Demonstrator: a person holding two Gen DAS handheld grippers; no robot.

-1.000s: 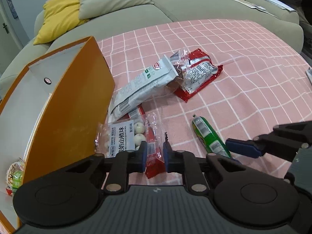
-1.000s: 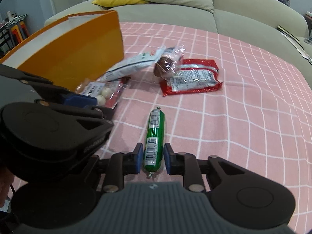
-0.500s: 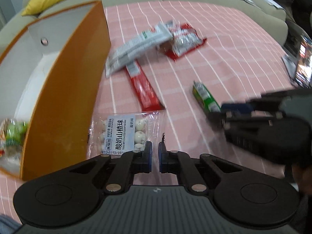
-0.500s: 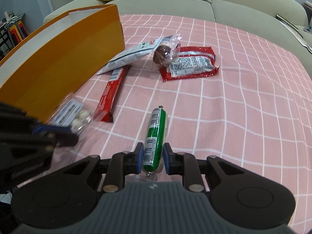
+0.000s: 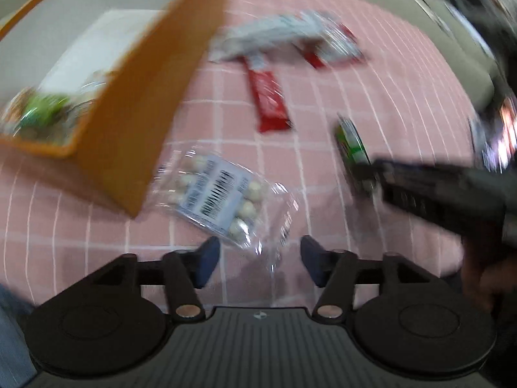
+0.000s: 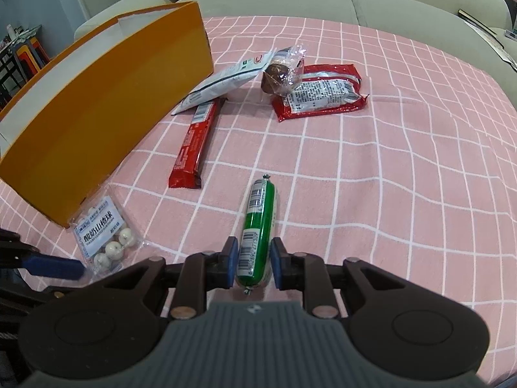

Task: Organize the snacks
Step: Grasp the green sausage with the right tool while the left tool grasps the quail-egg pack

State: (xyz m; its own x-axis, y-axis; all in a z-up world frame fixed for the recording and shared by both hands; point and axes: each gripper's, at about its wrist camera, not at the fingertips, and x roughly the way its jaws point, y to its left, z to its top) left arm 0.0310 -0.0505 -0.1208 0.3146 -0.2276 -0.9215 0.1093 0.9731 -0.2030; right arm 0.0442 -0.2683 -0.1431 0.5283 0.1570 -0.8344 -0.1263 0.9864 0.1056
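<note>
1. While the left-wrist view smears with blur, the left tongs (image 5: 257, 260) stand wide open with nothing between the blue pads, and the clear bag of white yogurt balls (image 5: 223, 195) lies just ahead of them, beside the near corner of the orange box (image 5: 145, 103).
2. Over on the right, the right tongs (image 6: 253, 262) sit close either side of the green sausage stick (image 6: 260, 226); the pads flank its near end, and whether they actually press it I cannot tell.
3. That sausage lies lengthwise on the pink checked cloth (image 6: 387, 168) covering the counter, well to the right of the orange box (image 6: 106, 123).
4. From the right-wrist view, the yogurt ball bag (image 6: 103, 237) rests on the cloth, touching or very nearly touching the box's near corner, label side up here.
5. A blue pad of the left tongs (image 6: 55, 266) pokes in just beside that bag, on the side away from the box.
6. Between the box and the sausage lies a long red bar (image 6: 194, 147), flat on the cloth.
7. Past the bar, near the box's far end, a white pouch (image 6: 226, 80) leans against a clear-wrapped brown bun (image 6: 282, 71), and that bun rests on a red packet (image 6: 320, 95).
8. Inside the box, the left-wrist view catches a blurred green-and-white snack (image 5: 45, 116) at the near end.
</note>
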